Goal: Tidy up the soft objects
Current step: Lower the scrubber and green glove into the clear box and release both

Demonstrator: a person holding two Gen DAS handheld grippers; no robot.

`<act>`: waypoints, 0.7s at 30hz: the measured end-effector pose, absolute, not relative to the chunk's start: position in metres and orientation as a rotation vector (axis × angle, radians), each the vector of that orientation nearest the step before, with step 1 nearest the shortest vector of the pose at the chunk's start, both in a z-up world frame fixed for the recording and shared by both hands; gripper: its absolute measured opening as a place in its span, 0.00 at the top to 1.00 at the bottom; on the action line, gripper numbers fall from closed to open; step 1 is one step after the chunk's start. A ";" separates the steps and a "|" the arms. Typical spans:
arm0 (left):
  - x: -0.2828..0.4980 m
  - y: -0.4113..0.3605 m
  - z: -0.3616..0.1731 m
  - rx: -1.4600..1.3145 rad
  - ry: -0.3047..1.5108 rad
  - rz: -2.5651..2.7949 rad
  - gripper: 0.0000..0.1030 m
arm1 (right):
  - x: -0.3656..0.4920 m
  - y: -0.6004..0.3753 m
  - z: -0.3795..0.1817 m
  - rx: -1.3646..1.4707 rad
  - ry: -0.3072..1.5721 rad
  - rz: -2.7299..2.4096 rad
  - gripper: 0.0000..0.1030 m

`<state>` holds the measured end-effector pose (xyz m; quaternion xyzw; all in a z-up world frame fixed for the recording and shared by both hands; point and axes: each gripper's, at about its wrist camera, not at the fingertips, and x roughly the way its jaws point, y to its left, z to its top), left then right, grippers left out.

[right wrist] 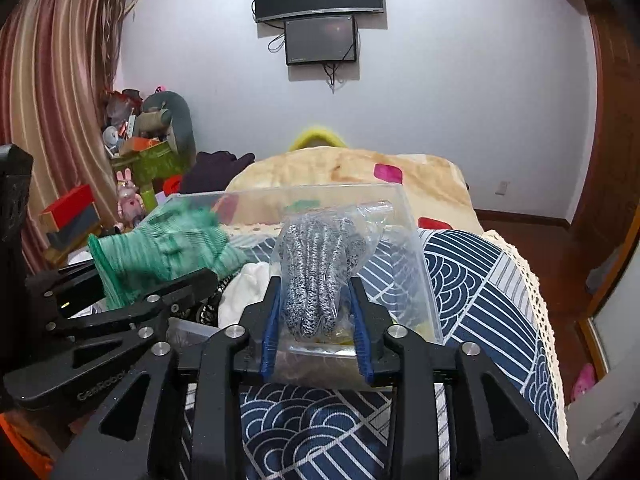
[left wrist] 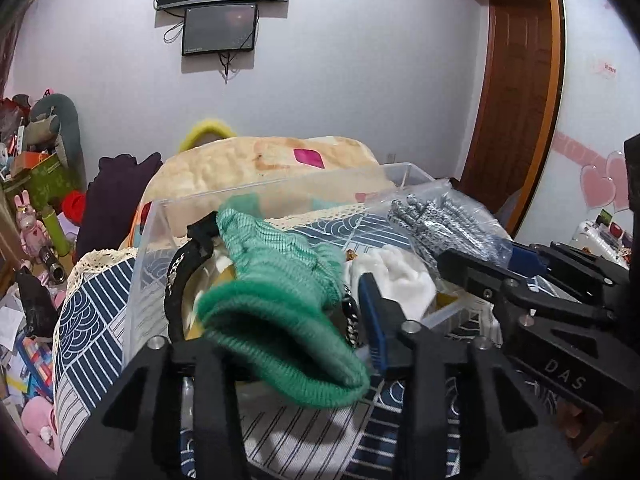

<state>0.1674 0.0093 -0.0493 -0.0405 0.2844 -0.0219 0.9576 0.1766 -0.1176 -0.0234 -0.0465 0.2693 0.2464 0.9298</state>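
A clear plastic box (left wrist: pixel 156 240) stands on the patterned bed cover; it also shows in the right wrist view (right wrist: pixel 412 248). My left gripper (left wrist: pixel 292 320) holds a green knit glove (left wrist: pixel 276 292) over the box; the glove also shows in the right wrist view (right wrist: pixel 168 252). My right gripper (right wrist: pixel 316 312) is shut on a clear bag of grey speckled gloves (right wrist: pixel 320 272) above the box's near right part; the bag shows in the left wrist view (left wrist: pixel 440 220). In the box lie a white soft item (left wrist: pixel 396 276) and a black strap (left wrist: pixel 188 264).
A beige blanket (left wrist: pixel 256 164) lies behind the box. A dark garment (left wrist: pixel 116 196) and cluttered toys and boxes (left wrist: pixel 36 184) are at the left. A wooden door (left wrist: pixel 516 92) is on the right. Two screens (right wrist: pixel 320 8) hang on the wall.
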 end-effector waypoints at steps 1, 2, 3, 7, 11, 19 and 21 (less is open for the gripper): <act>0.164 0.011 -0.048 -0.093 0.575 -0.055 0.56 | 0.174 -0.119 -0.023 -0.095 0.548 0.502 0.62; 0.162 0.012 -0.047 -0.100 0.574 -0.060 0.55 | 0.174 -0.121 -0.022 -0.095 0.544 0.499 0.59; 0.160 0.013 -0.046 -0.105 0.573 -0.065 0.55 | 0.172 -0.122 -0.022 -0.095 0.540 0.494 0.55; 0.150 0.014 -0.043 -0.112 0.569 -0.077 0.54 | 0.167 -0.130 -0.018 -0.087 0.531 0.495 0.53; 0.135 0.016 -0.037 -0.120 0.551 -0.085 0.52 | 0.161 -0.137 -0.013 -0.074 0.523 0.510 0.48; 0.100 0.019 -0.014 -0.109 0.467 -0.045 0.52 | 0.139 -0.146 0.007 -0.067 0.447 0.528 0.46; 0.089 0.017 -0.007 -0.101 0.437 -0.035 0.51 | 0.131 -0.148 0.013 -0.064 0.423 0.534 0.46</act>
